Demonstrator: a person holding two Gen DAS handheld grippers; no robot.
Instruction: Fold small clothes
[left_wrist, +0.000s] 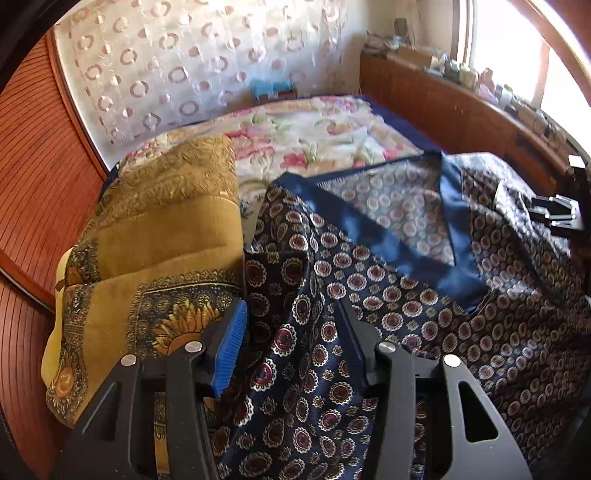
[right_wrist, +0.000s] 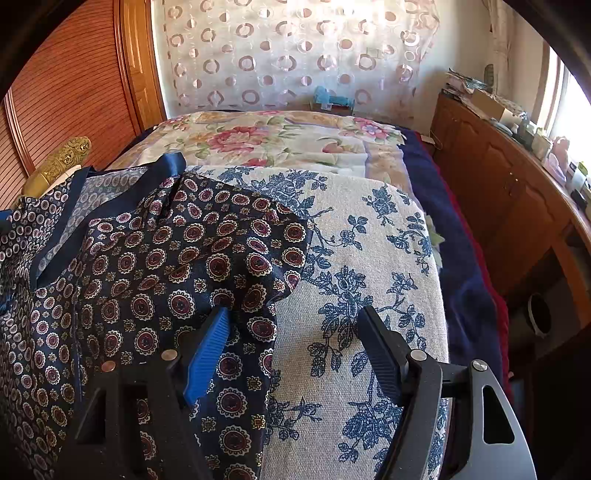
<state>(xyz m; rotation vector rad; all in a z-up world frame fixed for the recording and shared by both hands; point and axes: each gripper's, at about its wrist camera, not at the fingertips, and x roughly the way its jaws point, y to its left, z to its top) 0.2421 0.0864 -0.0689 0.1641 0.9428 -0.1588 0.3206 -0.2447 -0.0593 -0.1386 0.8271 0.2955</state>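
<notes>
Between splayed left gripper (left_wrist: 291, 332) pads, silky medallion-print scarf (left_wrist: 369, 280).

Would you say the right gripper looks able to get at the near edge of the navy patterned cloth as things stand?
Probably yes. The right gripper is open, and the navy patterned cloth already has its edge between the fingers, lying on the blue-floral cover with nothing on top of it.

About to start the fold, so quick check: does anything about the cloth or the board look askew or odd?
The navy patterned scarf is rumpled, not flat: one corner is flipped over, showing its paler underside, and ridges run through the middle. It hangs partly off the floral ironing board. No tear or stain is visible. Both grippers' jaws are open above it.
</notes>
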